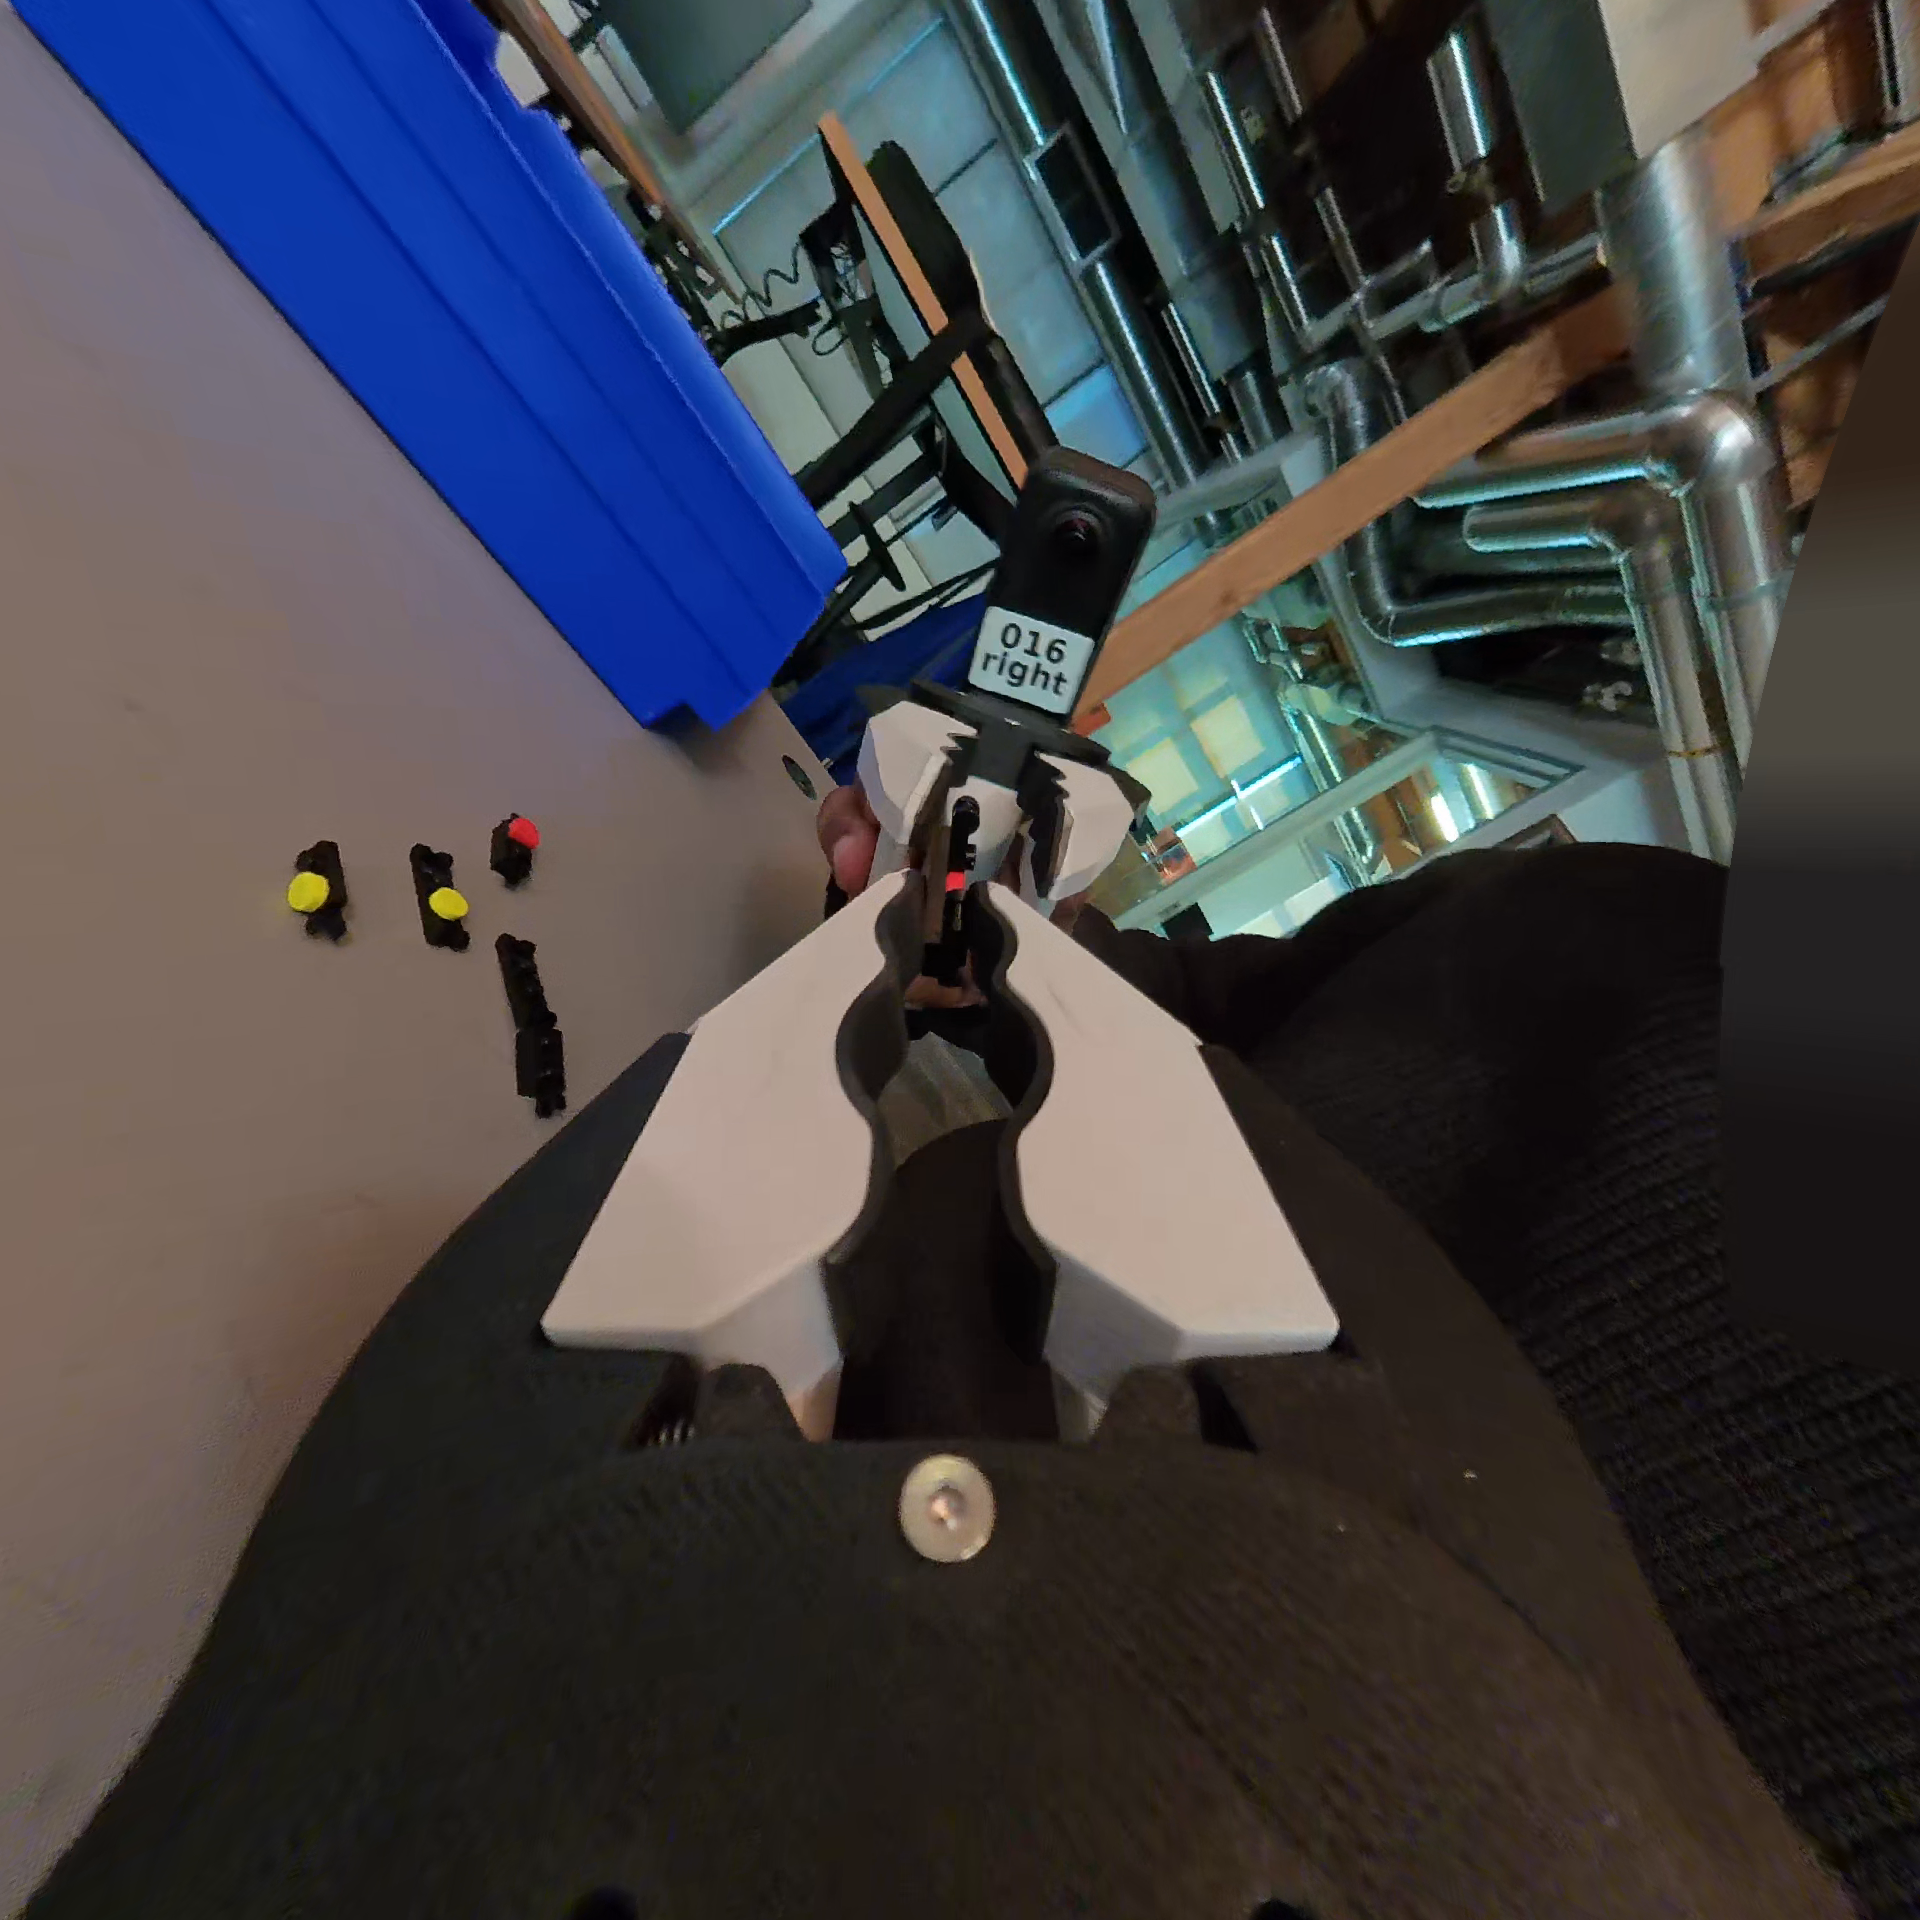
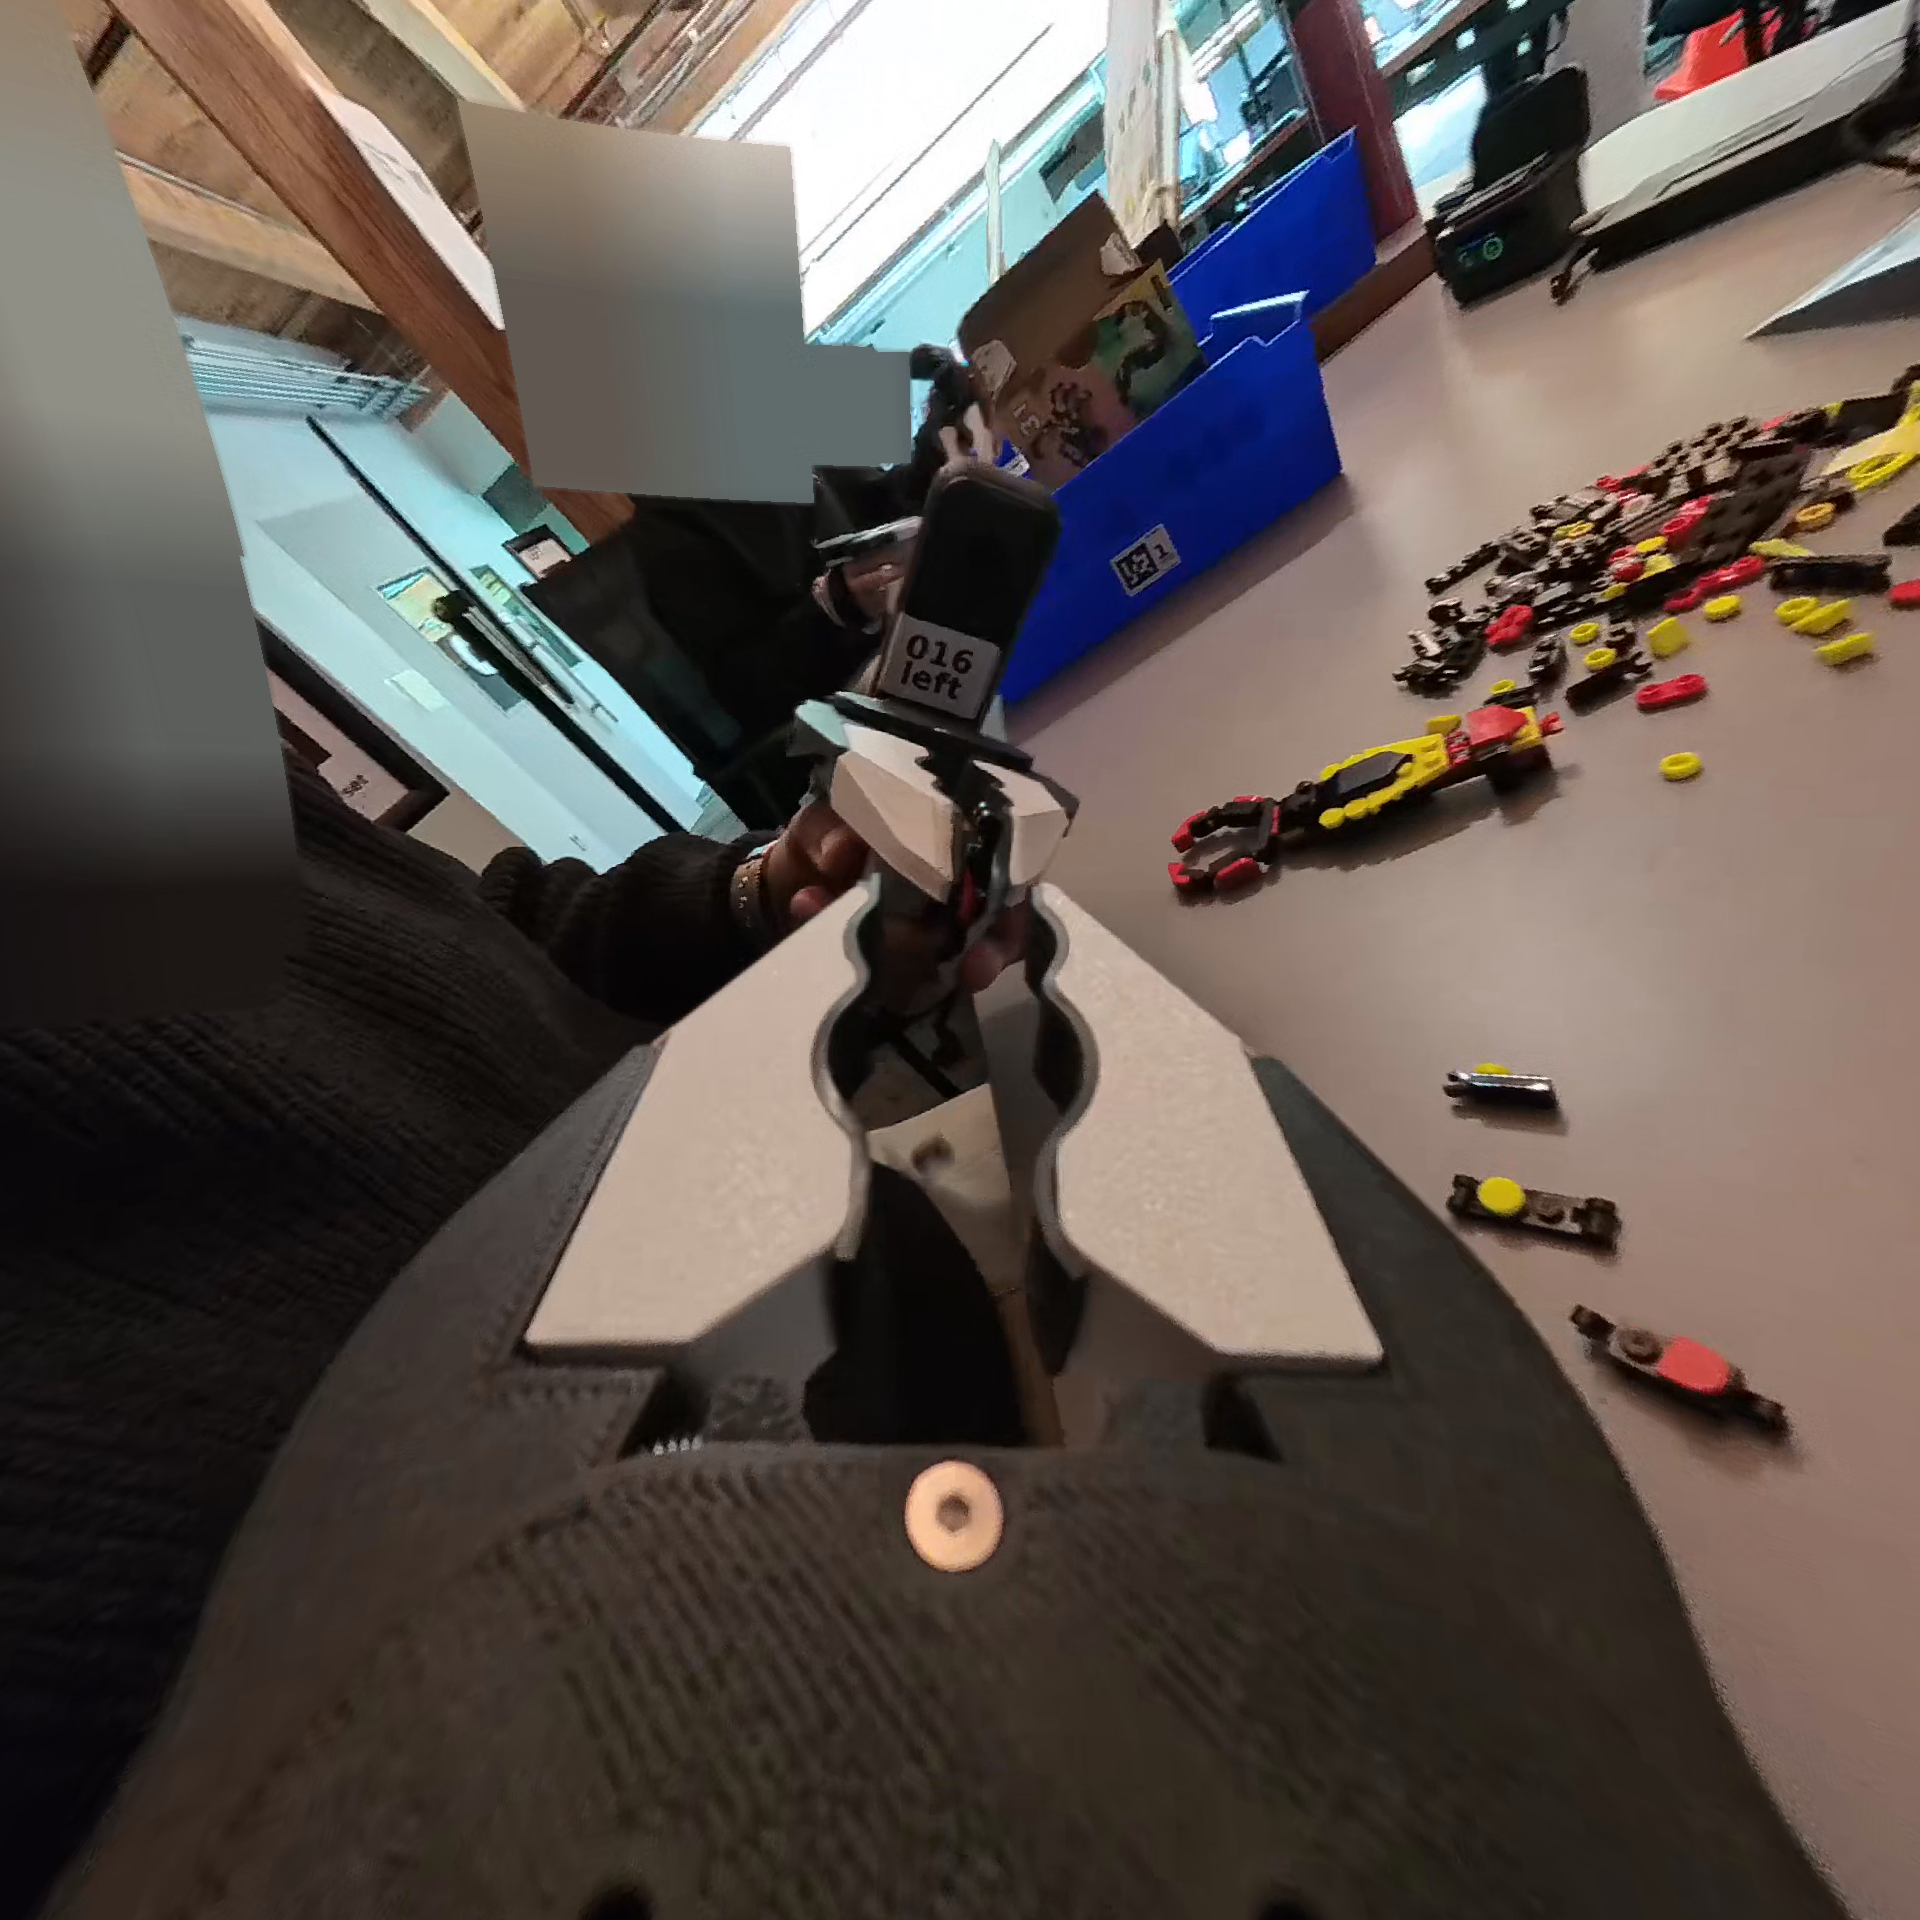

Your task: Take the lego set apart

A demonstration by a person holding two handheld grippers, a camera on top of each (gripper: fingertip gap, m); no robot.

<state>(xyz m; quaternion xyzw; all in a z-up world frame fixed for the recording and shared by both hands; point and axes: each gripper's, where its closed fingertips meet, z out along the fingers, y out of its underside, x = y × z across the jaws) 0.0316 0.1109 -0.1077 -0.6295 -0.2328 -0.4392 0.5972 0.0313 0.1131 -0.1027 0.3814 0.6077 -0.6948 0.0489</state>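
Note:
Both grippers are raised above the grey table and face each other tip to tip. In the left wrist view my left gripper (image 1: 948, 902) is shut on one end of a small black lego piece with a red pin (image 1: 957, 881). The right gripper (image 1: 971, 821) is shut on its other end. In the right wrist view my right gripper (image 2: 951, 920) holds the same piece (image 2: 968, 891), with the left gripper (image 2: 971, 831) opposite. A yellow, red and black lego arm with a claw (image 2: 1361, 790) lies on the table. Much of the held piece is hidden by the fingers.
Loose black pieces with yellow (image 1: 317, 891) and red (image 1: 514, 836) pins and a long black beam (image 1: 530, 1023) lie on the table (image 1: 208, 623). A pile of loose parts (image 2: 1662, 561) lies farther off. A blue bin (image 2: 1174, 488) stands at the table edge. A person's dark sleeve (image 2: 623, 914) is close by. Both grippers' tips are close together, under 4 cm apart.

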